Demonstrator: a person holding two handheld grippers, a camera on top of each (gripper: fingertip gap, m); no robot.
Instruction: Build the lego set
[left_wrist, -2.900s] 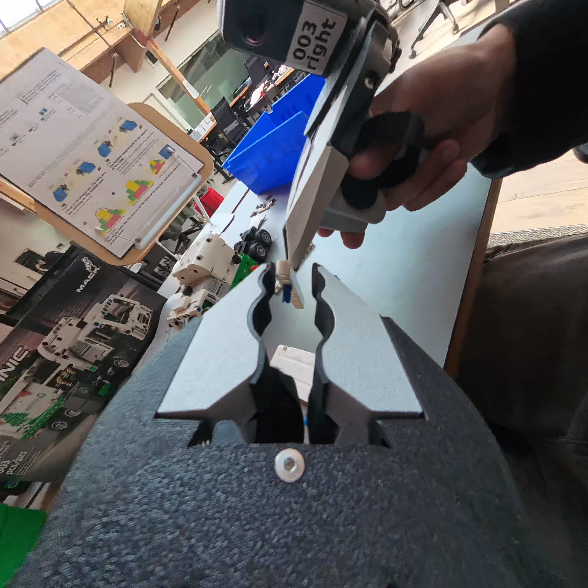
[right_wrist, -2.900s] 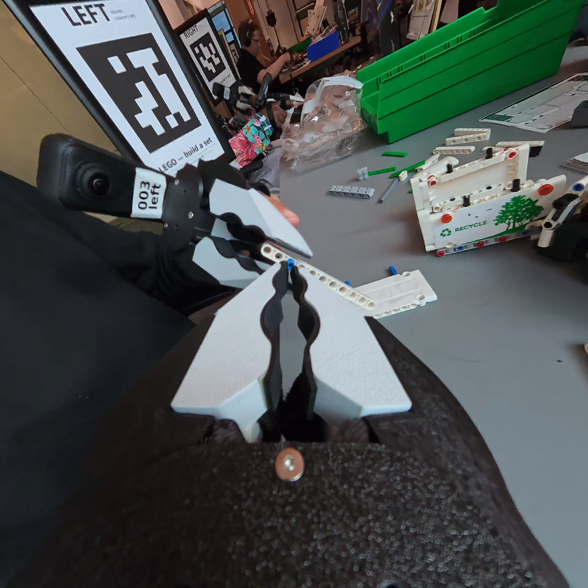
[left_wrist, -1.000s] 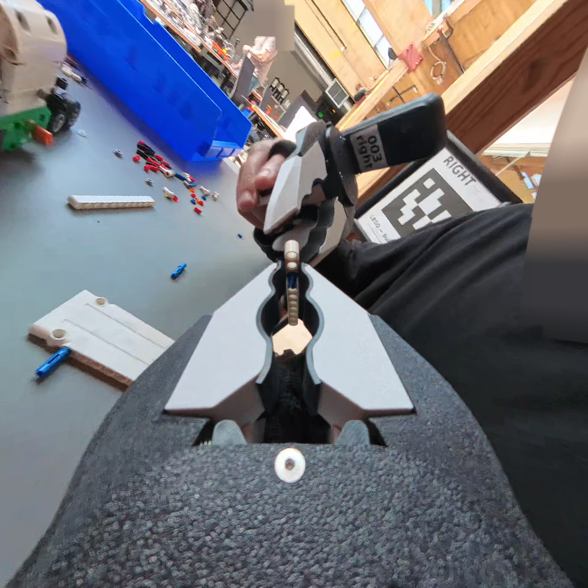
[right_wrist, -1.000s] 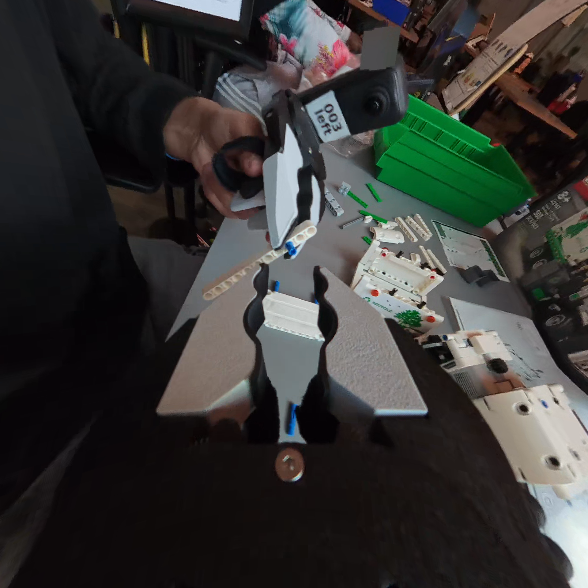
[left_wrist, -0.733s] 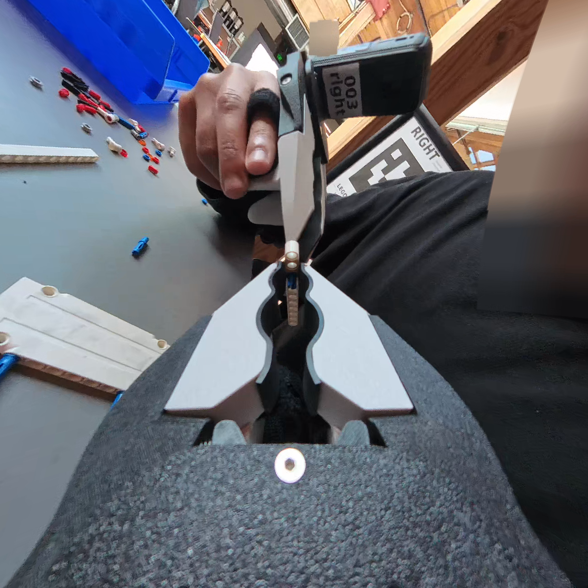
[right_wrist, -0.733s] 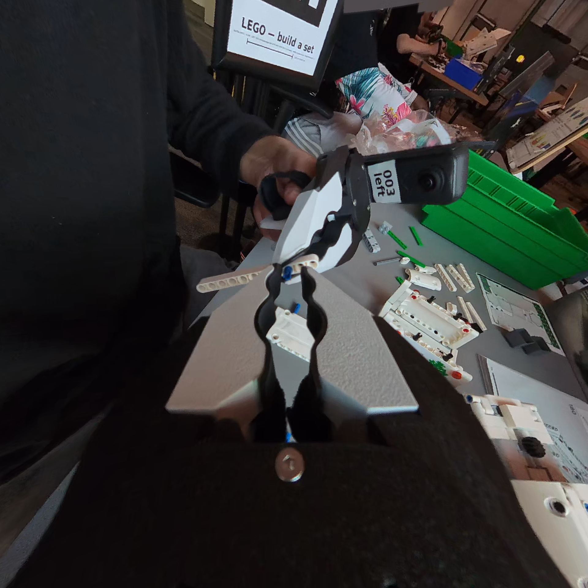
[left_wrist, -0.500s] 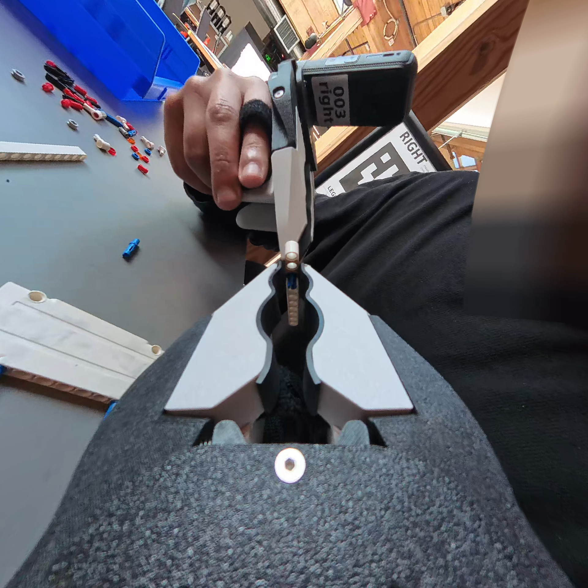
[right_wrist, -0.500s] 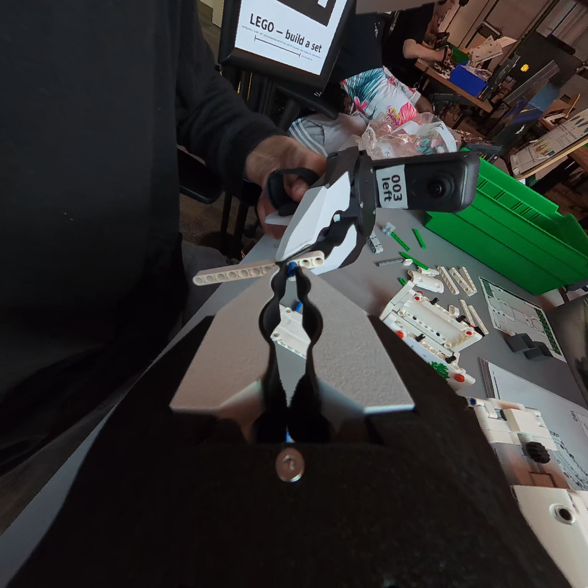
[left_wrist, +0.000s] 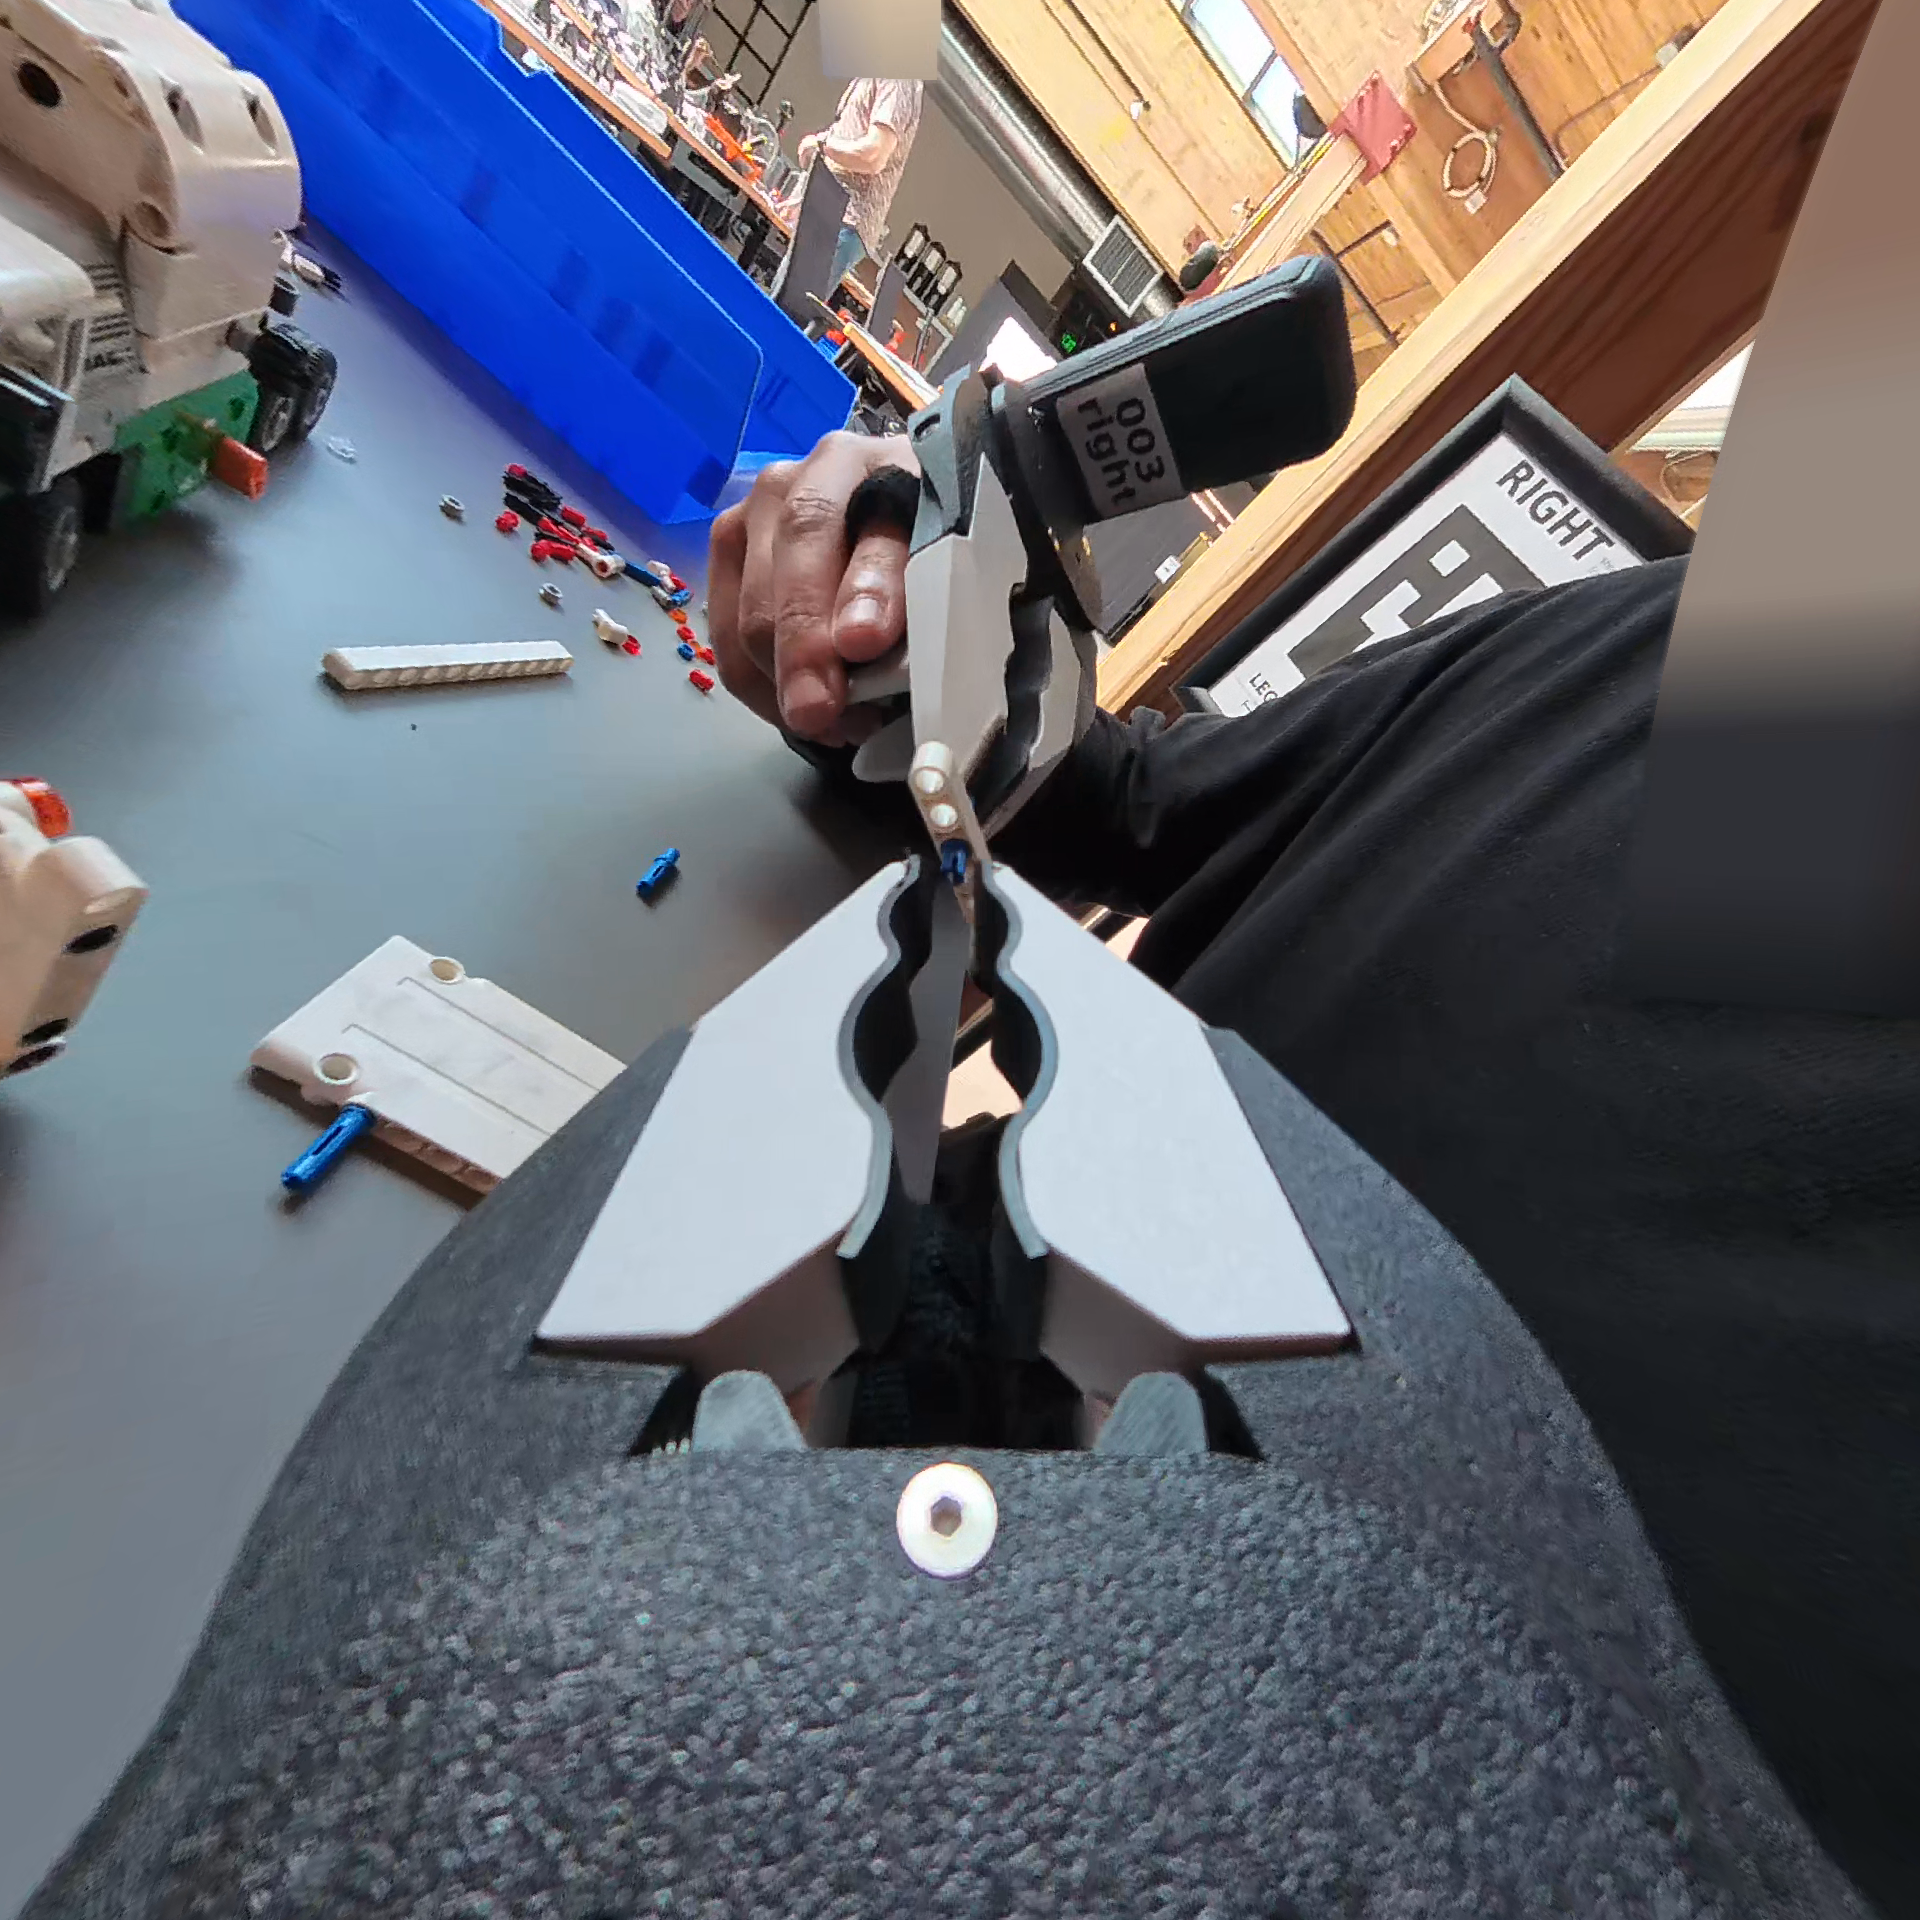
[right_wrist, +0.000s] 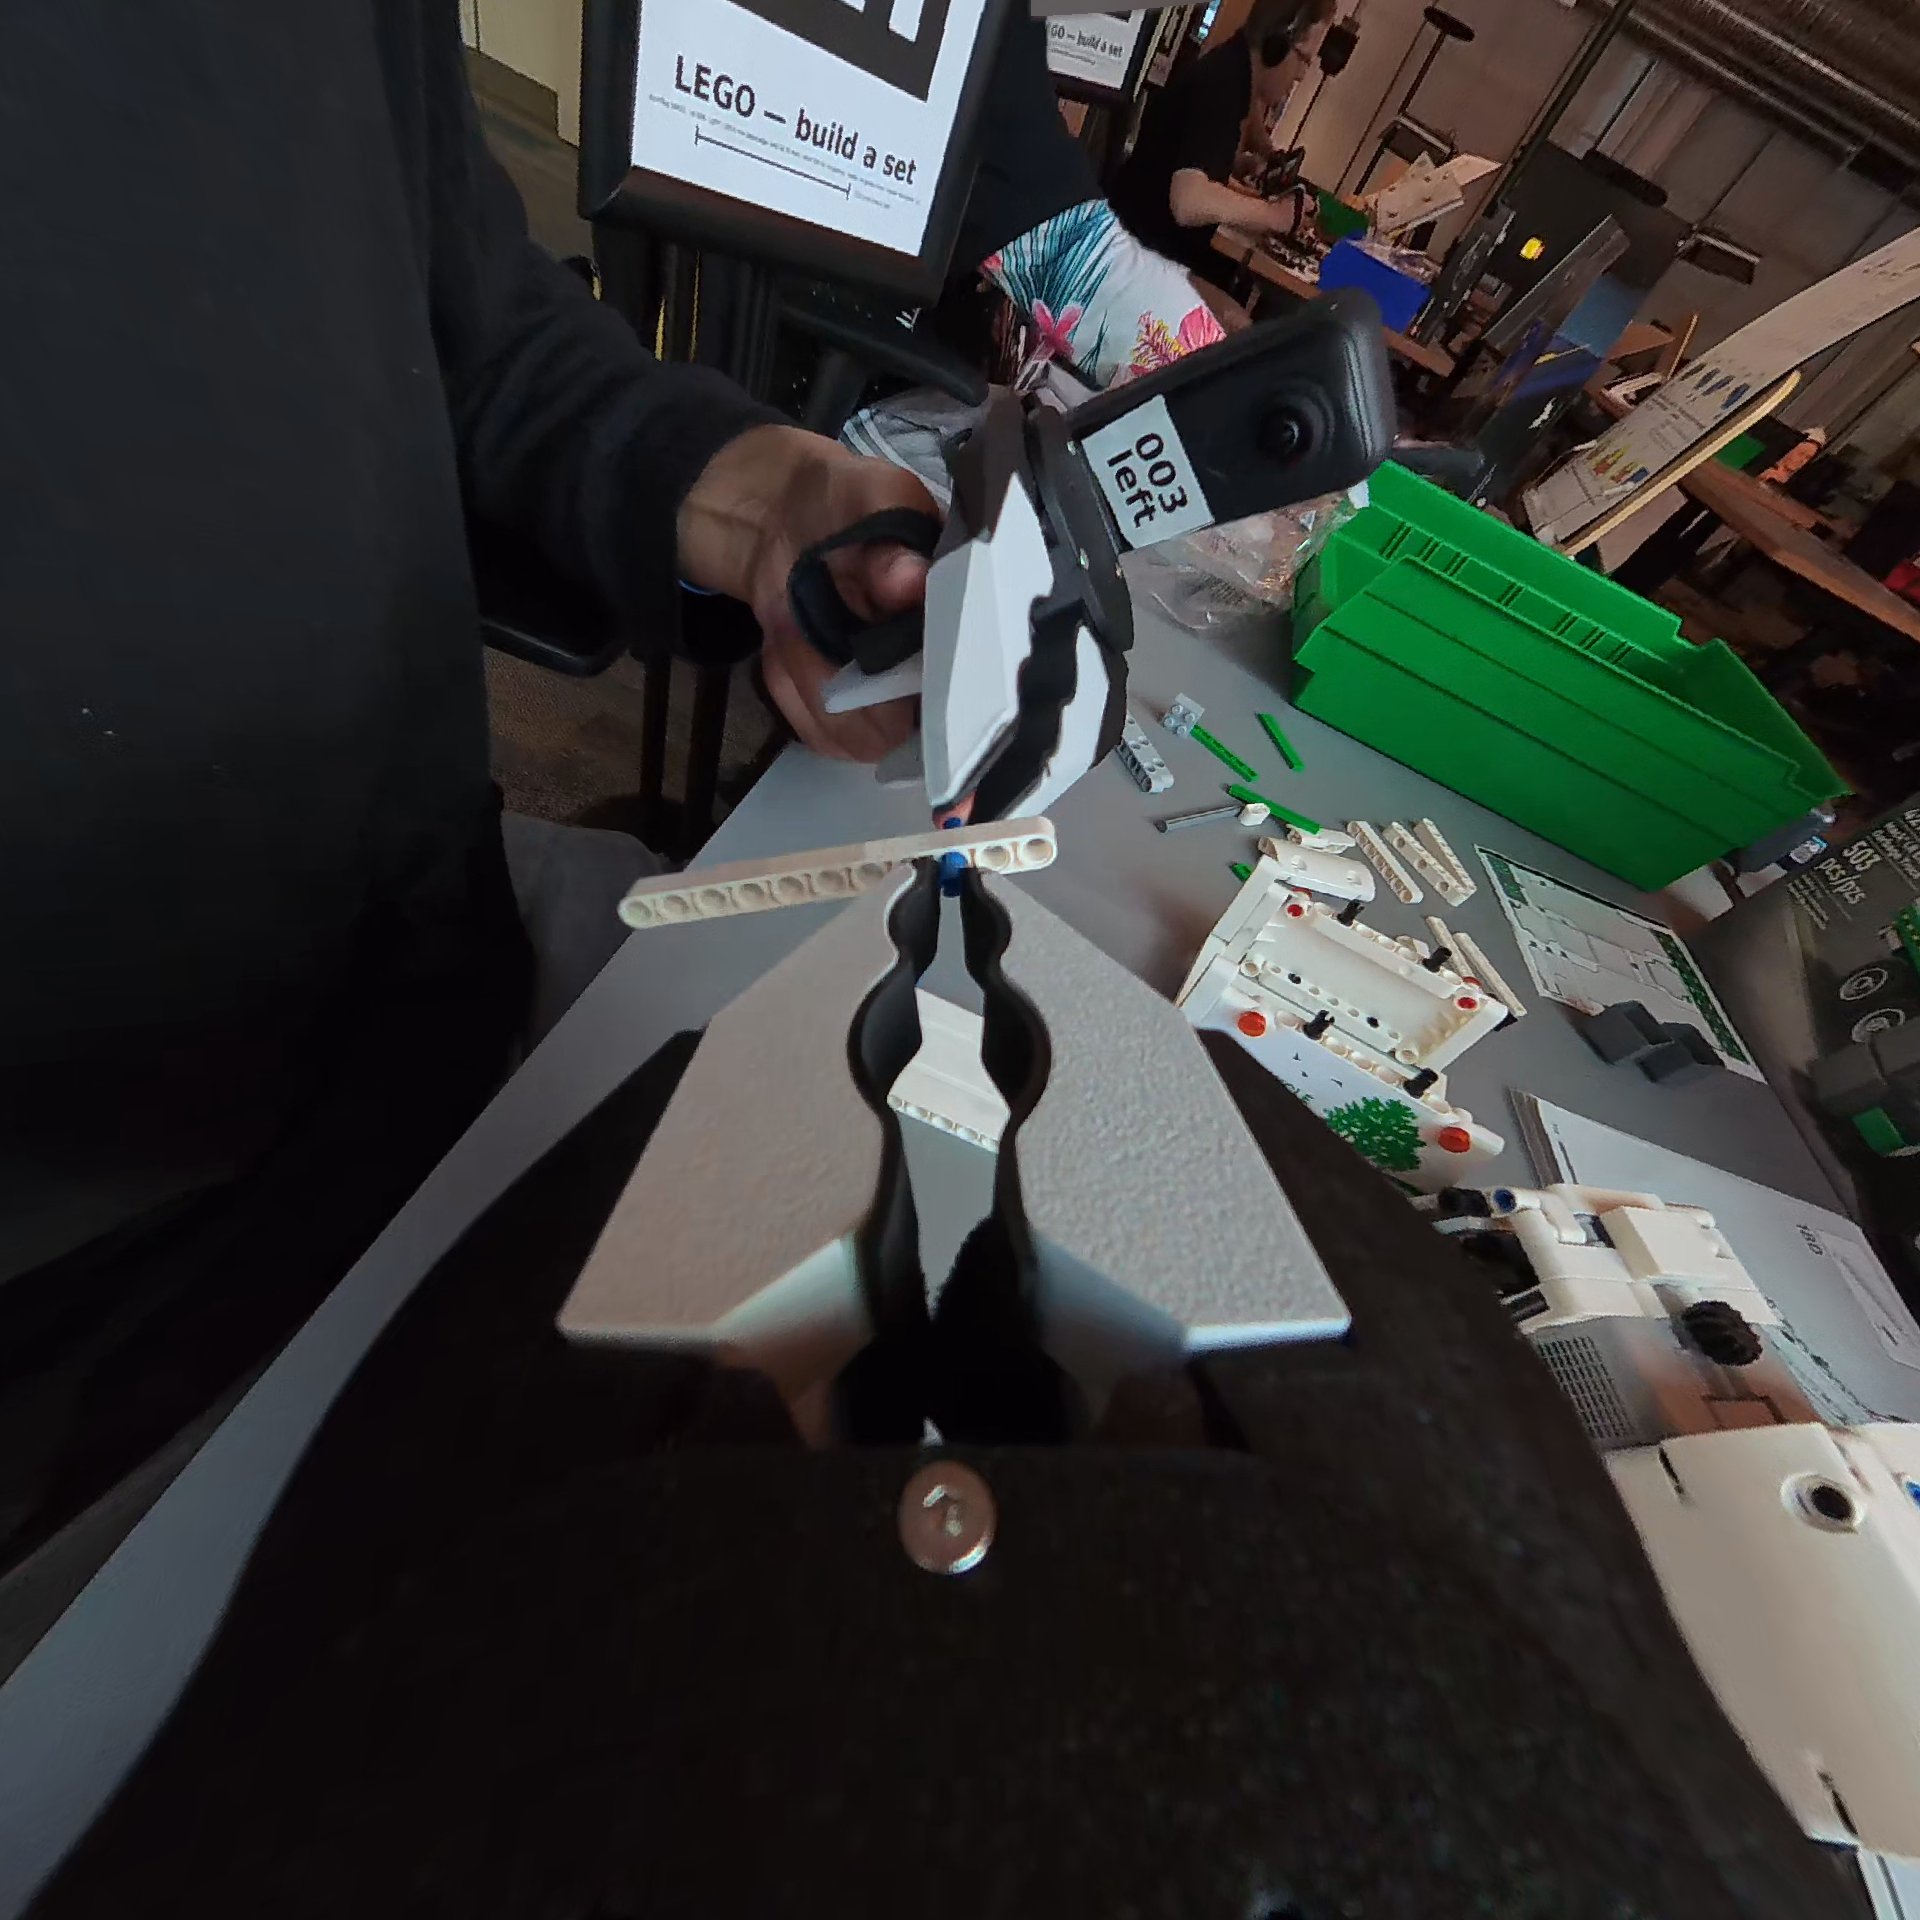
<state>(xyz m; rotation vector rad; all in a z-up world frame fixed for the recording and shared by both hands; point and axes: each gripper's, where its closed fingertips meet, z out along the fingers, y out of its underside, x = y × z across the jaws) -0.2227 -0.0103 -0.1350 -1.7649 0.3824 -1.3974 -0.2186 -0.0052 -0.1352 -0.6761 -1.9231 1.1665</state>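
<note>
Lego parts lie half-assembled: a truck body (left_wrist: 125, 312) is built on the table (left_wrist: 312, 790), while loose pins (left_wrist: 582, 551) remain. The left hand-held gripper (right_wrist: 951, 821) is clamped on a white beam (right_wrist: 790, 878) in mid-air; the right hand-held gripper (right_wrist: 940, 883) is pinched on a blue pin (right_wrist: 951, 862) at the beam — not visibly seated. Contents of the blue bin (left_wrist: 540, 260) and green bin (right_wrist: 1538, 686) cannot be told.

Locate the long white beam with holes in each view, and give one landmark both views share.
Left wrist view: the white beam is just above centre, seen nearly end-on, pinched at the left gripper tips.
Right wrist view: it lies crosswise just above centre, under the left gripper.
Shared landmark: the small blue pin in the beam, where the right gripper tips meet it.
</note>
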